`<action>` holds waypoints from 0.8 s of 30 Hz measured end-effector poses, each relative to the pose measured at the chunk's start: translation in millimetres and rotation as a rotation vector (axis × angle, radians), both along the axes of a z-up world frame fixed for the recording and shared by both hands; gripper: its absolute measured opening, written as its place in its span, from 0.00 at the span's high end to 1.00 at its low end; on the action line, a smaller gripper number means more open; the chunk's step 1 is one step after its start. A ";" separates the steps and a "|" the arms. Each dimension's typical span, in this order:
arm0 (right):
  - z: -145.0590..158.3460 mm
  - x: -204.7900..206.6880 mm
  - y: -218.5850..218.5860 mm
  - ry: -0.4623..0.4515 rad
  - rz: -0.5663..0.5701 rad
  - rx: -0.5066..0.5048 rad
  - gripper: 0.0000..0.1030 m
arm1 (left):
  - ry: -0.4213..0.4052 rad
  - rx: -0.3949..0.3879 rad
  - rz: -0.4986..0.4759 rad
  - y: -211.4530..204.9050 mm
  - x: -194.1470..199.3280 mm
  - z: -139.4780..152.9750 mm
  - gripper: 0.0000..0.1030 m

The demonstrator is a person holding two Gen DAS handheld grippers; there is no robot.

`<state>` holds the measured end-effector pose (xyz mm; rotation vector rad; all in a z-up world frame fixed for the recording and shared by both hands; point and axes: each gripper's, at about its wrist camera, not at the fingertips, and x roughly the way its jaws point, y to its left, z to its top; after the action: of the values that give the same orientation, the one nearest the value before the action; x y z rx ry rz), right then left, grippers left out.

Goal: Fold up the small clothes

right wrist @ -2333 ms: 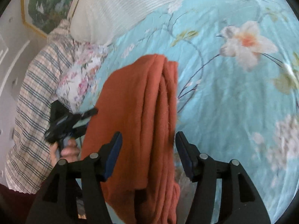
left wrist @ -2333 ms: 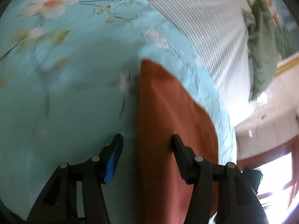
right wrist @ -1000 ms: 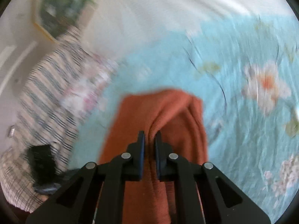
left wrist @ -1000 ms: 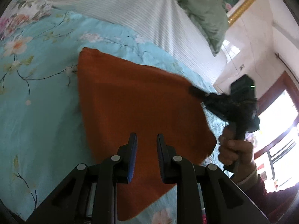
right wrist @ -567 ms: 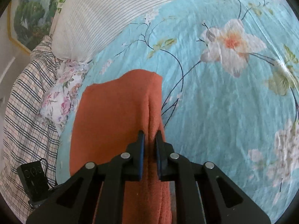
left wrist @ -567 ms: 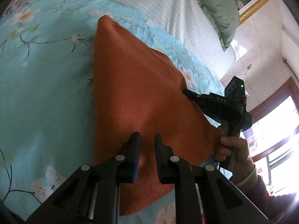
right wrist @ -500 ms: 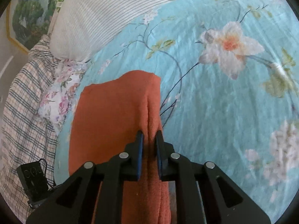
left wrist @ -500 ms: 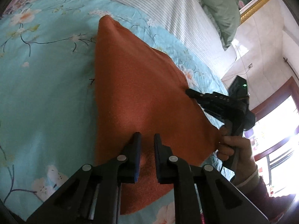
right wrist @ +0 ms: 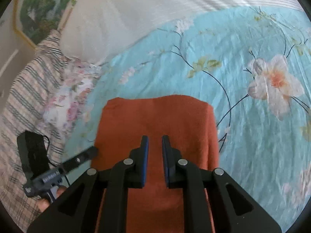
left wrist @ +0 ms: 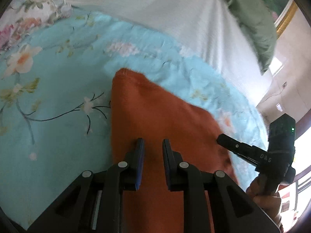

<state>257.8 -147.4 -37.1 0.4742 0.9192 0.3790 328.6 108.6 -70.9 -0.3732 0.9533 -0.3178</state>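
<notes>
Orange cloth (right wrist: 155, 120) on floral bedsheet (right wrist: 252, 145): soft, light, likely limp, best pinched at corners; left gripper (left wrist: 151, 145) and right gripper (right wrist: 155, 142) slightly parted, holding nothing.

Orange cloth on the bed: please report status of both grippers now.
Left gripper open, empty. Right gripper open, empty. Orange cloth folded, flat on floral bedsheet. Nothing in the way.
</notes>
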 end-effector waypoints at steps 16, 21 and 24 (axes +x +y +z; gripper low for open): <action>-9.2 -22.2 -26.9 0.016 -0.059 -0.001 0.92 | -0.067 0.025 -0.016 4.1 -54.5 12.7 0.93; 17.0 -74.4 -24.3 -0.052 -0.014 -0.010 0.92 | -0.082 -0.011 -0.071 -3.1 -113.7 18.6 0.91; 14.3 -104.1 -23.6 -0.054 0.008 -0.026 0.92 | -0.062 -0.013 -0.109 -9.4 -142.7 10.9 0.86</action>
<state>153.8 -171.1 -22.9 0.4352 0.8727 0.3847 185.9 99.2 -60.0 -0.3219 0.9123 -0.4327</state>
